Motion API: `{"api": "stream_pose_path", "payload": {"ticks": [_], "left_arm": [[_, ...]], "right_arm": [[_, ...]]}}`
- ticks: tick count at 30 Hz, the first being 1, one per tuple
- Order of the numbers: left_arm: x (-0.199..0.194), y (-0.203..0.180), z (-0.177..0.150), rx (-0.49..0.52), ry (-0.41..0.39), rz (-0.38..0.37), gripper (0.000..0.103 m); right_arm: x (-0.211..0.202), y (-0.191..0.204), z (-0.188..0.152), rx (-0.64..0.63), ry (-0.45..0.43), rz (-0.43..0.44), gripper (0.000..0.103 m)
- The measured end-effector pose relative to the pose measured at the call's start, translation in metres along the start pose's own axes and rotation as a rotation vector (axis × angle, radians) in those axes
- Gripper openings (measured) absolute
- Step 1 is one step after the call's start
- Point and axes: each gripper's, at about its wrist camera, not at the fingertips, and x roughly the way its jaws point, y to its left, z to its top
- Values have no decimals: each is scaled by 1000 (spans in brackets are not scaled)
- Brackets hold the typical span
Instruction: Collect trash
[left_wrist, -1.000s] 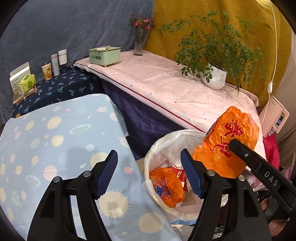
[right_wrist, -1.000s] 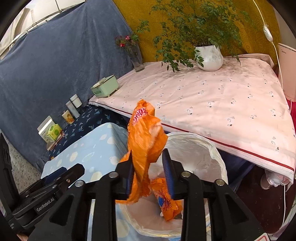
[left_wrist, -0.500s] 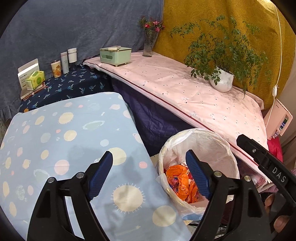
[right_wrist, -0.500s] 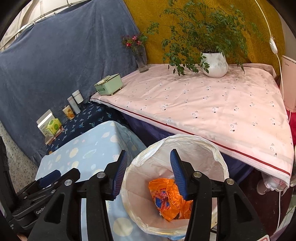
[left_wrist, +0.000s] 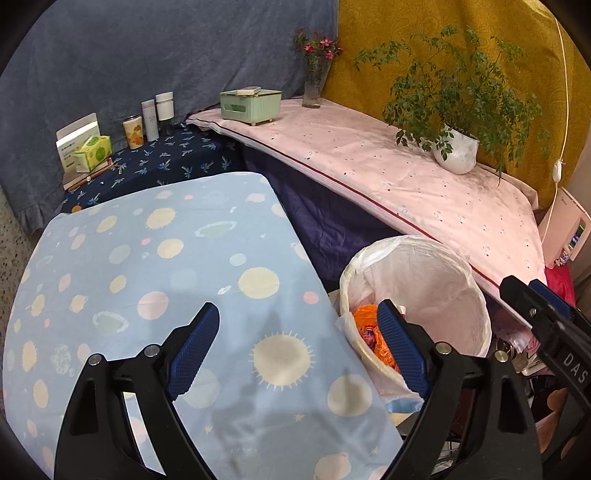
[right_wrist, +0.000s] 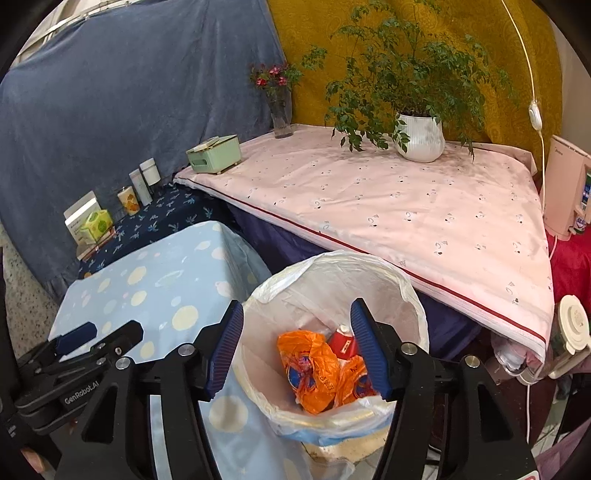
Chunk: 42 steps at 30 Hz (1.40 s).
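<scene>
Dropped from the right gripper (right_wrist: 297, 345) since 1 second ago, the orange bag (right_wrist: 308, 367) is now lying crumpled in the lined bin (right_wrist: 402, 280) beside a red carton (right_wrist: 341, 341). Light, soft and slippery, it is best pinched at a bunched fold. Both grippers' jaws are opening, empty; the left gripper (left_wrist: 297, 349) is hovering over the blue cloth (left_wrist: 147, 258), left of the bin.

Orange wrappers (right_wrist: 314, 365) inside white-lined bin (right_wrist: 402, 291), beneath opening, empty right gripper (right_wrist: 295, 347).

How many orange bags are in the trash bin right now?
2, both inside the bin: one orange bag lies left of centre, the other orange bag beside it on its right. More may be buried underneath.
</scene>
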Motion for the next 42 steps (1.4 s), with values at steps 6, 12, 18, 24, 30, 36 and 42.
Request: {"api": "stream_pose_path", "payload": {"ticks": [6,12,18,24,30,36,42], "left_arm": [[-15,7,-16,3,13,26,87],[-23,17,-29,-15,30,30,88],[-24,25,-37,-30,37,49,90],[-26,30,-41,-48,37,56,91],[-25,29,-46,-38,36,70,91],[-27,26,-47,-29,22,81,92],[-28,22,-49,-15,19,81,92]], "right_arm": [[-15,6,-19,-43,2,-50,71],[-25,12,-36,-78,22,-110,83],[-27,17,-48,-90,60,-101,84],[-26,17,-56,-92,74,-109,97],[-27,15,-62,-90,82,-124,96],[-29,17,-64,-101,80,-122,96],[-30,18,-65,-104,79,-126,96]]}}
